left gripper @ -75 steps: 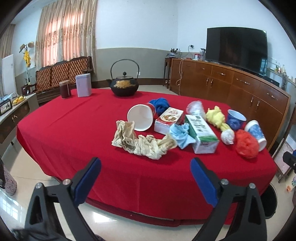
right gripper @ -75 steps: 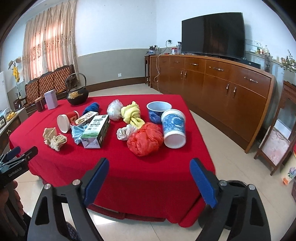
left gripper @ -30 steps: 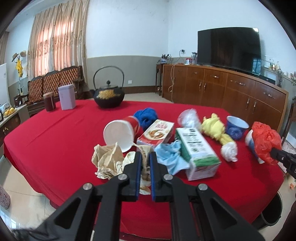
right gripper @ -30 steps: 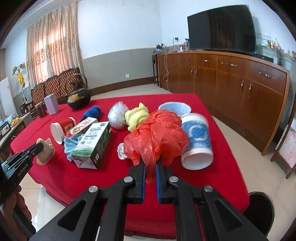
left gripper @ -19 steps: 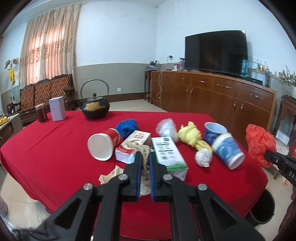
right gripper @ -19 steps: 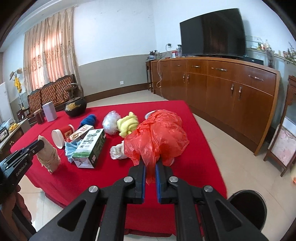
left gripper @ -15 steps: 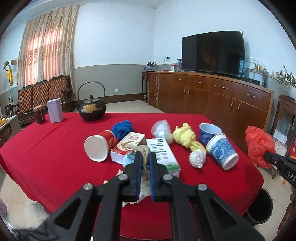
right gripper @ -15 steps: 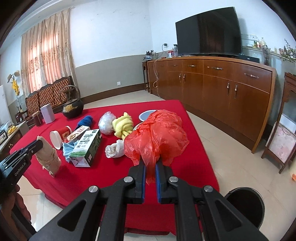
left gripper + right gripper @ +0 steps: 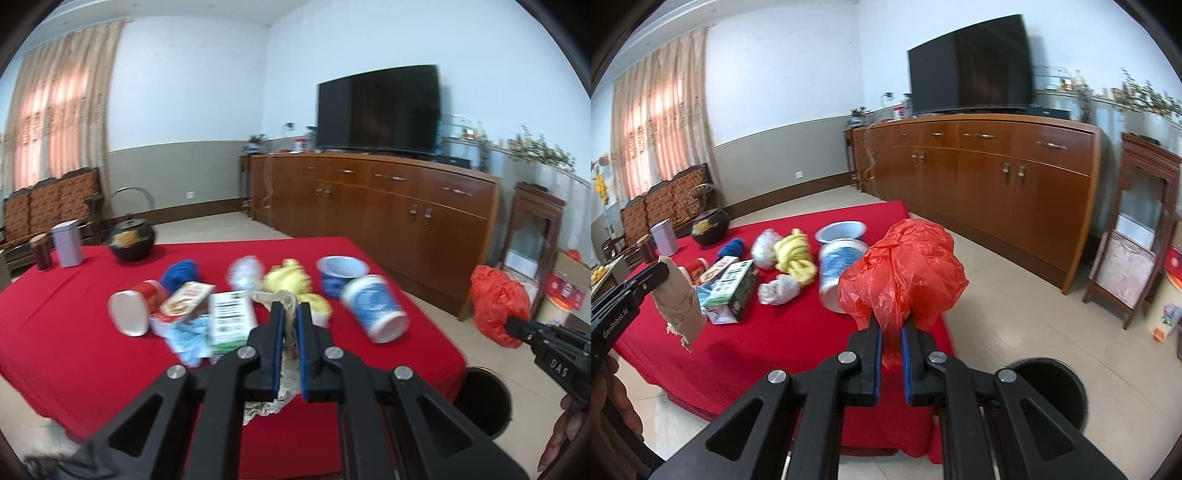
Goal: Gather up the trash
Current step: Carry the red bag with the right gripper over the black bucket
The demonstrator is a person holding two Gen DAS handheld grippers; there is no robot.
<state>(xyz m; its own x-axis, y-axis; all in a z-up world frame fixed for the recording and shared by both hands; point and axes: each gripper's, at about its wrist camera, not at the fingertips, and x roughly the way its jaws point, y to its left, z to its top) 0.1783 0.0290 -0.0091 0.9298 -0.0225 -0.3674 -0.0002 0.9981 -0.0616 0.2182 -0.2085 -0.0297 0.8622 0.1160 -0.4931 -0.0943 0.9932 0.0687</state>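
My left gripper (image 9: 289, 314) is shut on a crumpled beige paper (image 9: 276, 295), which hangs from it above the table's near edge; the right wrist view shows that paper (image 9: 679, 299) dangling off the left gripper (image 9: 661, 271). My right gripper (image 9: 891, 325) is shut on a red plastic bag (image 9: 905, 269), held up past the table's right end; the same red bag (image 9: 496, 306) appears at the right in the left wrist view. A black trash bin (image 9: 1051, 387) stands on the floor beside the table, also seen as a bin (image 9: 487, 398) from the left.
The red-clothed table (image 9: 59, 343) carries a tipped white cup (image 9: 127, 314), snack box (image 9: 186, 299), green carton (image 9: 231, 317), blue tissue (image 9: 188, 338), blue yarn (image 9: 181, 271), yellow cloth (image 9: 291, 277), two blue cups (image 9: 373, 306), a kettle (image 9: 131, 242). A wooden sideboard (image 9: 997, 166) lines the right wall.
Both grippers shut on their items, lifted them off the table and carried them rightward. The bin has come closer in both views.
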